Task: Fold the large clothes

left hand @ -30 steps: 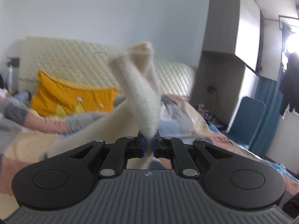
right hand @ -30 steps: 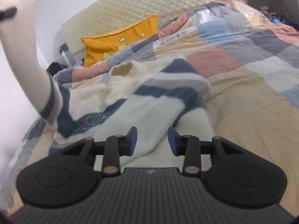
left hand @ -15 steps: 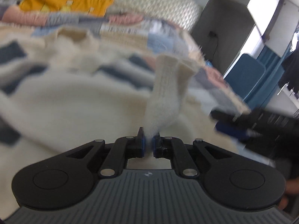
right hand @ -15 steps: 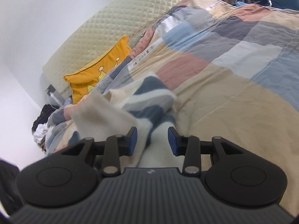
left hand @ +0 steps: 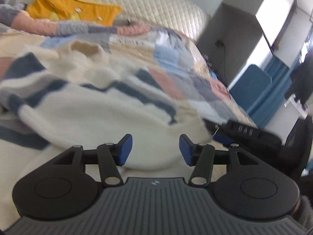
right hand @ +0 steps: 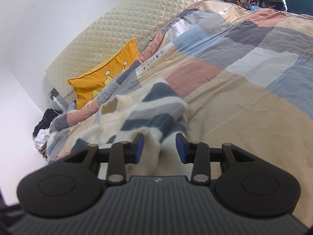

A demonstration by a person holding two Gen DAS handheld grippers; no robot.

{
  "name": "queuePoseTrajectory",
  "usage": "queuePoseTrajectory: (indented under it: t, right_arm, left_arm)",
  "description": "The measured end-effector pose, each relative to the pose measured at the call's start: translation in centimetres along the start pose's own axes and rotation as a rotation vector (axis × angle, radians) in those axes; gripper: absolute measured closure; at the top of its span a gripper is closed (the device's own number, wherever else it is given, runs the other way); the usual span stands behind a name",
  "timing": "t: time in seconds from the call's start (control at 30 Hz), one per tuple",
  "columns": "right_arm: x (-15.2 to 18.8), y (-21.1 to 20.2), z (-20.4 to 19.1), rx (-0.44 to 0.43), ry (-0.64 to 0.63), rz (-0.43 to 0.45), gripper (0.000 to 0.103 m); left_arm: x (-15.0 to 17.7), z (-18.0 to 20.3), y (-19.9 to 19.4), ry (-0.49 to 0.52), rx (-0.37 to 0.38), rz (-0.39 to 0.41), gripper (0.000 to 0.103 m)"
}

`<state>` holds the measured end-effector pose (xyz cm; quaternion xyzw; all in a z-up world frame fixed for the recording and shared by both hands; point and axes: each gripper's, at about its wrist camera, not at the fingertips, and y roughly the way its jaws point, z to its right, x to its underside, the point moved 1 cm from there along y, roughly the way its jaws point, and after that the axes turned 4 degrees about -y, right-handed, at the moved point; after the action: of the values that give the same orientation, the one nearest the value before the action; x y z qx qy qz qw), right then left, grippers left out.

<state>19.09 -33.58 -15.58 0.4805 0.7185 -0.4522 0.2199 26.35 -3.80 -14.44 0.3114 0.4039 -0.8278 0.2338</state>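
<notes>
A cream sweater with navy and grey stripes lies on the patchwork bed, a sleeve folded across its body. It also shows in the right wrist view, bunched in front of the fingers. My left gripper is open and empty just above the sweater's white lower part. My right gripper is open, with a fold of the sweater lying between its blue pads, not pinched. The right gripper also shows in the left wrist view at the sweater's right edge.
The patchwork quilt covers the bed. A yellow cushion leans on the quilted headboard. Dark and white clothes are piled at the far left. A blue chair and a grey cabinet stand right of the bed.
My left gripper came down from high above the bed with the cream sleeve, laid it over the sweater and opened. My right gripper stayed open and drew in closer over the sweater.
</notes>
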Motion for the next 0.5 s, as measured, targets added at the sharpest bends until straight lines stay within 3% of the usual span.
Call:
queuePoseTrajectory:
  t: [0.23, 0.5]
  right_arm:
    - [0.0, -0.1, -2.4, -0.002, -0.136, 0.038, 0.062]
    - [1.5, 1.8, -6.8, -0.111, -0.366, 0.003, 0.064]
  left_arm:
    - [-3.3, -3.8, -0.1, -0.01, -0.14, 0.071, 0.044]
    - [-3.1, -9.1, 4.7, -0.064, -0.224, -0.001, 0.044]
